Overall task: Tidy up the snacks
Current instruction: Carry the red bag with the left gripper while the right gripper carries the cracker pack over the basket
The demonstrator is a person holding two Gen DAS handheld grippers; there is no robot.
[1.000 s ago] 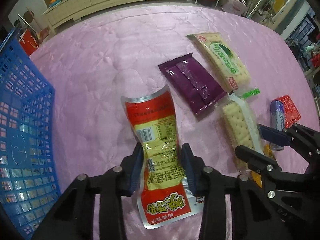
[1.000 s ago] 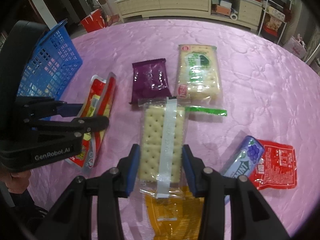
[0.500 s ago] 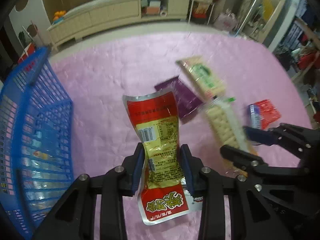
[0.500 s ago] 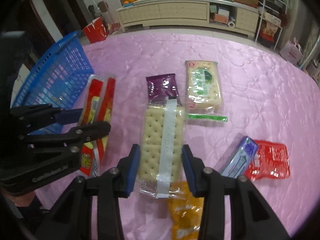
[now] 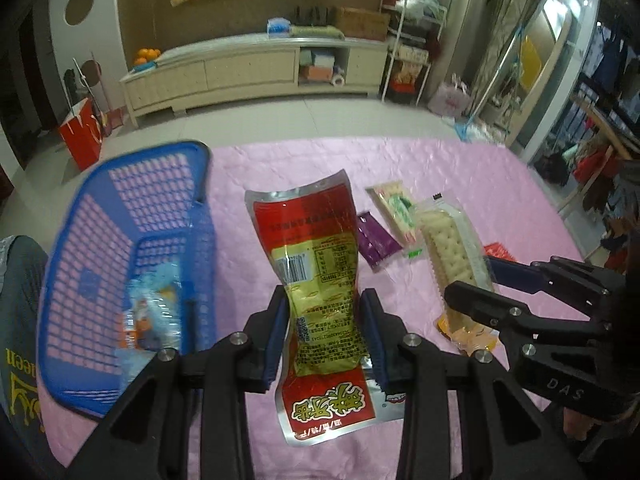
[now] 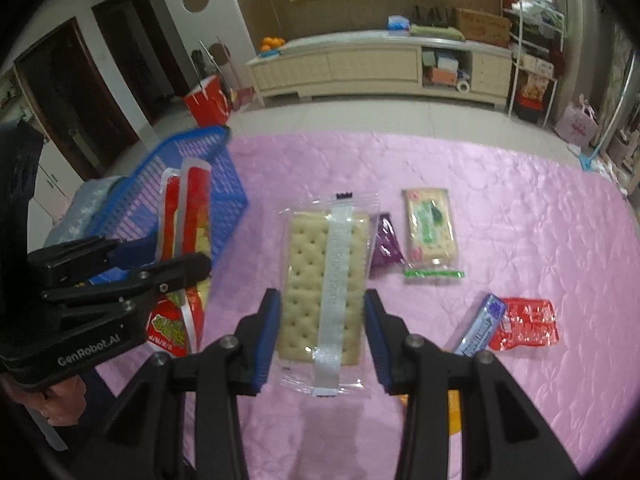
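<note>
A: What has the left claw (image 5: 325, 336) got?

B: Its blue pads are squeezed onto the waist of a red and yellow snack pouch (image 5: 320, 280), which hangs clear of the pink table (image 5: 460, 168). In the right wrist view the same pouch shows edge-on beside the blue basket (image 6: 188, 200), right in front of its near wall.

A: And the right claw (image 6: 320, 336)?

B: Clamped on a clear-wrapped cracker pack (image 6: 326, 280), one pad against each long side. The pack is lifted off the table as well, to the right of the basket.

A: Anything in the basket already?

B: From the left wrist, a crinkly blue and orange packet (image 5: 154, 316) lies on its floor. It's blurred, so I can't read it.

A: What's left lying on the table?

B: Going right from the basket: a purple wrapper (image 6: 385, 246), then a green-printed cracker pack (image 6: 430, 228) touching it, with a thin green strip (image 6: 434, 274) just below that pack. Farther right, well away from the basket, a blue gum pack (image 6: 482, 326) lies against a red packet (image 6: 528, 324). An orange packet (image 5: 468, 326) sits under the right claw.

A: Any part of the person showing?

B: A hand (image 6: 60, 400) gripping the left claw's handle, low on the basket side.
</note>
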